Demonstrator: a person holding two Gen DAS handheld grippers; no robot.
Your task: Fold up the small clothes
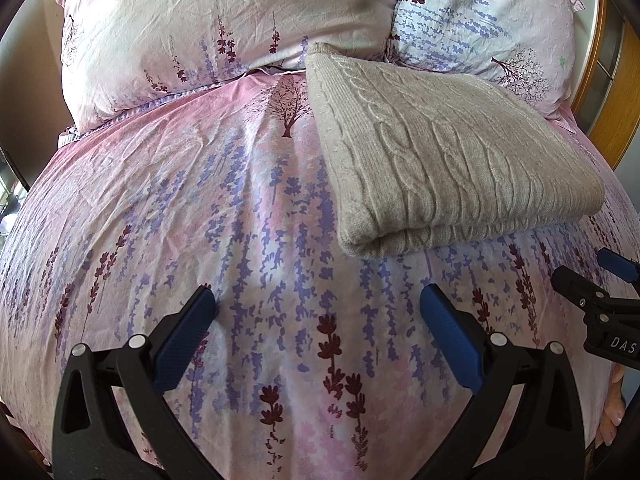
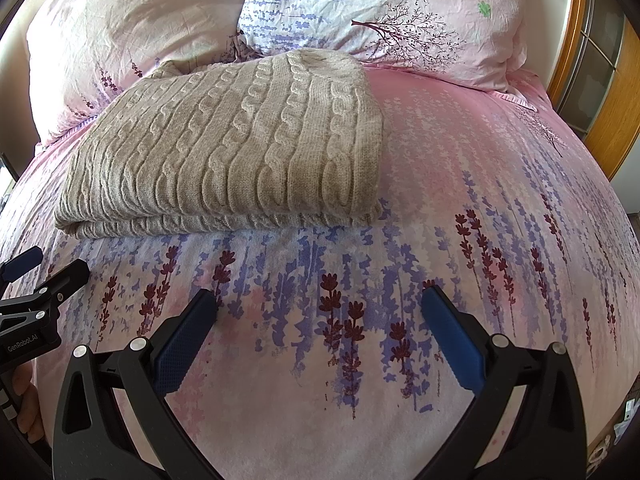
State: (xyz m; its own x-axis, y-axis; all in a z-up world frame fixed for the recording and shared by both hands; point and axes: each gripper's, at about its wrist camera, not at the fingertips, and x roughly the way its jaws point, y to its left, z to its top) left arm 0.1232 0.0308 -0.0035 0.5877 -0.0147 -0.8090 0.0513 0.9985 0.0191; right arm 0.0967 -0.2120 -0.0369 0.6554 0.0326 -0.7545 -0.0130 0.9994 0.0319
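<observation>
Beige cable-knit sweater [image 1: 452, 156] sits folded on the bed, a thick rectangle on the pink lavender-print duvet [image 1: 200, 220], its far edge touching the two matching pillows [image 1: 208, 32]. From the left wrist view it fills the upper right of the frame; from the right wrist view it lies upper left. Left tool [image 1: 318, 312] hangs low over bare duvet, blue pads spread wide, gripping nothing. Right tool [image 2: 320, 312] is the same, fingers wide apart and nothing between them, short of the sweater's near fold. Wooden frame [image 2: 616, 120] at far right.
</observation>
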